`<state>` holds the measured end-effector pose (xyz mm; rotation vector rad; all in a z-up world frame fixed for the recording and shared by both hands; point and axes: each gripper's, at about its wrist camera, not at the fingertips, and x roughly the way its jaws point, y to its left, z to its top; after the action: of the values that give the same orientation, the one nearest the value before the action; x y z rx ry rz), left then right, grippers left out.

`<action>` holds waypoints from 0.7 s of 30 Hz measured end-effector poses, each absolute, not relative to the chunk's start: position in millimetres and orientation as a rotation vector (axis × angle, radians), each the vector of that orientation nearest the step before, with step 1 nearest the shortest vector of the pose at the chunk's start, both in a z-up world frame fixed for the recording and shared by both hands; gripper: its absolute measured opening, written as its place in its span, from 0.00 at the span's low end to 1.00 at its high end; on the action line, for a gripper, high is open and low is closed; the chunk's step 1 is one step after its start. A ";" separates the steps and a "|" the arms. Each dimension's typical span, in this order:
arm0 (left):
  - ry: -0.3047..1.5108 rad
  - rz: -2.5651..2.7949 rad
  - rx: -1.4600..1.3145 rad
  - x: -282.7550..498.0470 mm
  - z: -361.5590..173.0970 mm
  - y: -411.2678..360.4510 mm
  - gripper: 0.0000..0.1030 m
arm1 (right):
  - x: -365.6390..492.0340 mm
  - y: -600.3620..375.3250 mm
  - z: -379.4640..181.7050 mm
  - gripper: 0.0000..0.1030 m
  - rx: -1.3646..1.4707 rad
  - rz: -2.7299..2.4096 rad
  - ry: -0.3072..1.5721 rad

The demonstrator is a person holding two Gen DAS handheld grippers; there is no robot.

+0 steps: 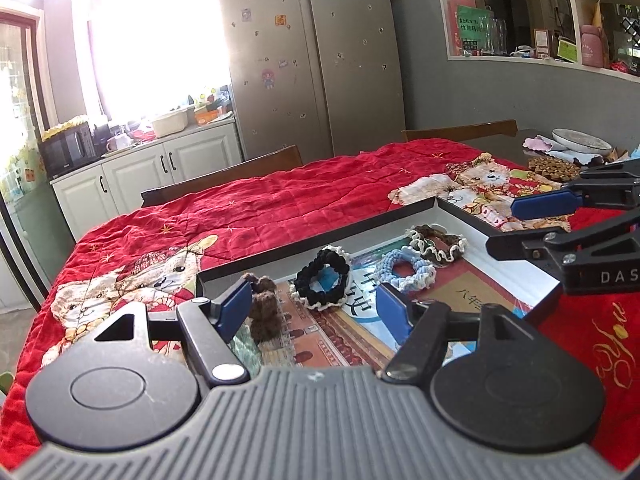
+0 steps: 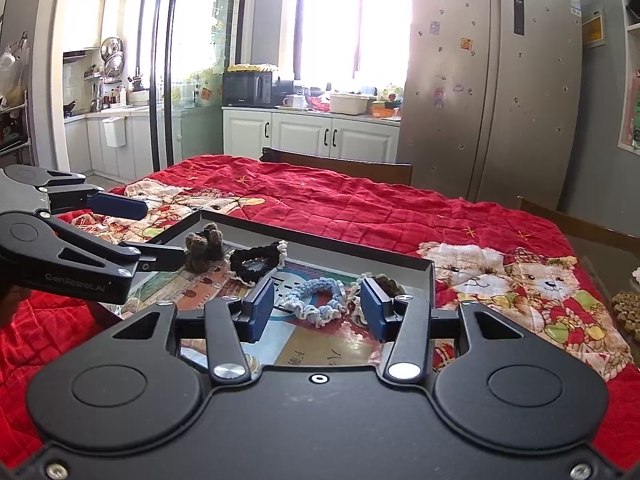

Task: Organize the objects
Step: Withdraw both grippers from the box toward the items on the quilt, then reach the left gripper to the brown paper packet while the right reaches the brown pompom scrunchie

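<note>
A shallow tray point(image 1: 320, 239) point(image 2: 320, 237) with a dark rim lies on the red quilt and holds several scrunchies. They are a brown one point(image 1: 262, 308) point(image 2: 204, 249), a black one with white trim point(image 1: 322, 280) point(image 2: 256, 258), a light blue one point(image 1: 408, 272) point(image 2: 316, 300) and a brown one with a cream ruffle point(image 1: 436, 244) point(image 2: 386, 284). My left gripper point(image 1: 314, 310) point(image 2: 148, 232) hovers open over the tray's left part, its left pad beside the brown scrunchie. My right gripper point(image 2: 318, 310) point(image 1: 520, 226) is open above the right part, with the blue scrunchie lying beyond its pads.
A red quilt with bear prints point(image 1: 280, 196) point(image 2: 400, 208) covers the table. Wooden chair backs point(image 1: 224, 178) point(image 2: 352, 164) stand along the far side. A plate point(image 1: 580, 140) and a woven coaster point(image 1: 554, 168) sit at the far right. A fridge point(image 1: 312, 56) and cabinets lie behind.
</note>
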<state>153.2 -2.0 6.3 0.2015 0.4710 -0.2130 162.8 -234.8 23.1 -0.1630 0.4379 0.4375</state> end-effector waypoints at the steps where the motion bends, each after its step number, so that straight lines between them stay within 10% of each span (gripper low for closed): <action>1: 0.471 -0.214 0.197 151.2 7.0 -1.2 0.77 | 161.4 -236.3 24.1 0.45 -0.162 0.436 0.439; 21: 0.483 -0.240 0.213 93.4 6.4 7.7 0.83 | 109.2 -252.5 17.7 0.49 -0.095 0.434 0.491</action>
<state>93.4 7.7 6.4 0.2132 0.4834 -0.2403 109.2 -252.5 17.7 -0.0952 0.4909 0.4344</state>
